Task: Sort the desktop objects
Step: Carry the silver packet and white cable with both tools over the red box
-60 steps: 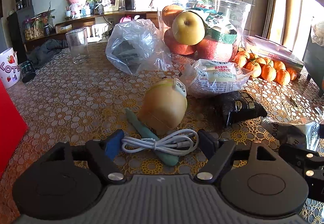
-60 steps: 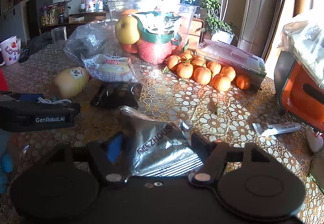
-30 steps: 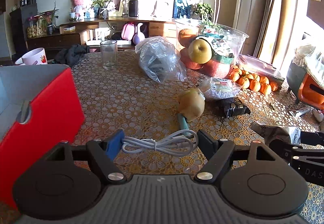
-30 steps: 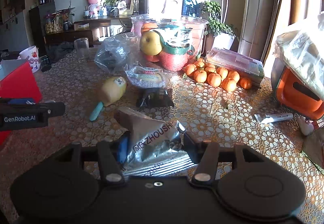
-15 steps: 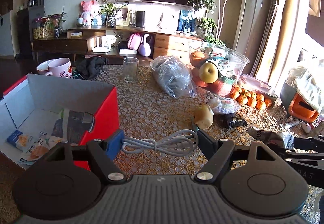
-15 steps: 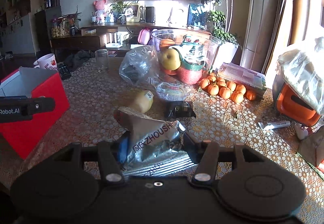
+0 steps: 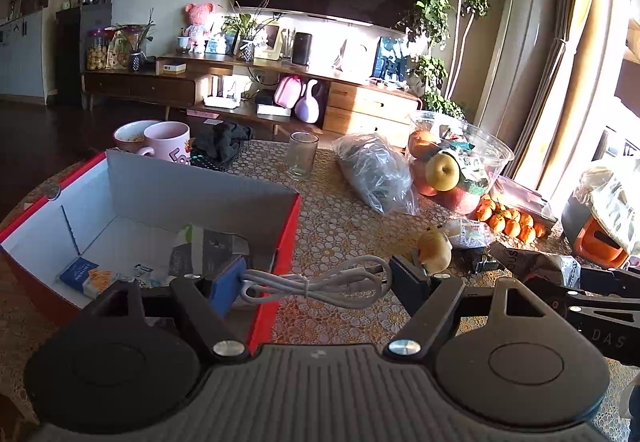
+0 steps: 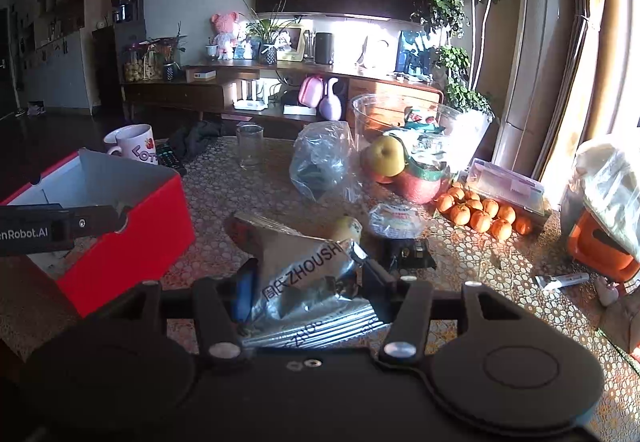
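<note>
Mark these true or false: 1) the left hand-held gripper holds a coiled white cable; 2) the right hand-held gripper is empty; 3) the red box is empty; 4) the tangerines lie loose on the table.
1) True: the left hand-held gripper is closed on the coiled white cable.
2) False: the right hand-held gripper grips a silver foil packet.
3) False: the red box already holds paper packets.
4) True: the tangerines sit on the table, beside the clear fruit bowl.
</note>
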Available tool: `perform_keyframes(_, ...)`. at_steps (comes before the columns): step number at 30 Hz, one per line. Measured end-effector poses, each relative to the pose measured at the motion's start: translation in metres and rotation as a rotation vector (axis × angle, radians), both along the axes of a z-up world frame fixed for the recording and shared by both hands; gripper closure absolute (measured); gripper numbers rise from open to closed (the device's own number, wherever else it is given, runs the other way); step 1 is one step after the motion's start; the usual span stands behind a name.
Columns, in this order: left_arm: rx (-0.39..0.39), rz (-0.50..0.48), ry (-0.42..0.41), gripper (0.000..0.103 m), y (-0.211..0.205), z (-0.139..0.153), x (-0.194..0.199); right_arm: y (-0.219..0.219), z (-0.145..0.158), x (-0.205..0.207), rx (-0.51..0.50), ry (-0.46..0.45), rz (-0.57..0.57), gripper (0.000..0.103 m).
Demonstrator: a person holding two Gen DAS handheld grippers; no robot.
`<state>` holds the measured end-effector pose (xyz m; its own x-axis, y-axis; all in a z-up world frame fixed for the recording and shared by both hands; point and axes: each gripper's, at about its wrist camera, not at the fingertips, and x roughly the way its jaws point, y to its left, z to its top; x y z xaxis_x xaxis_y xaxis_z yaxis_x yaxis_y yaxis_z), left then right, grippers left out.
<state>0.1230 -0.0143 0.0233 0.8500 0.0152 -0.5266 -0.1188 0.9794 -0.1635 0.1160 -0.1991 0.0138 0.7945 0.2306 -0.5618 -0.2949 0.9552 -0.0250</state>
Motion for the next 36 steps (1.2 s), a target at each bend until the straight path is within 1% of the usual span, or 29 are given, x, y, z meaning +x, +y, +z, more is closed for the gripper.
perform_keyframes(11,-0.016,0.068,-0.031,0.025,0.053,0.014,-0.009,0.052,0.022,0.002,0.014,-0.016,0.061,0.048)
perform_keyframes(21,-0.038,0.133,-0.043,0.025,0.100,0.015,-0.016,0.107,0.036,0.007,-0.004,-0.042,0.135,0.048)
perform_keyframes(26,-0.044,0.162,-0.042,0.025,0.120,0.012,-0.017,0.132,0.039,0.011,-0.012,-0.045,0.165,0.048)
perform_keyframes(36,-0.046,0.217,-0.018,0.025,0.157,-0.003,-0.010,0.173,0.027,0.029,-0.029,-0.009,0.183,0.048)
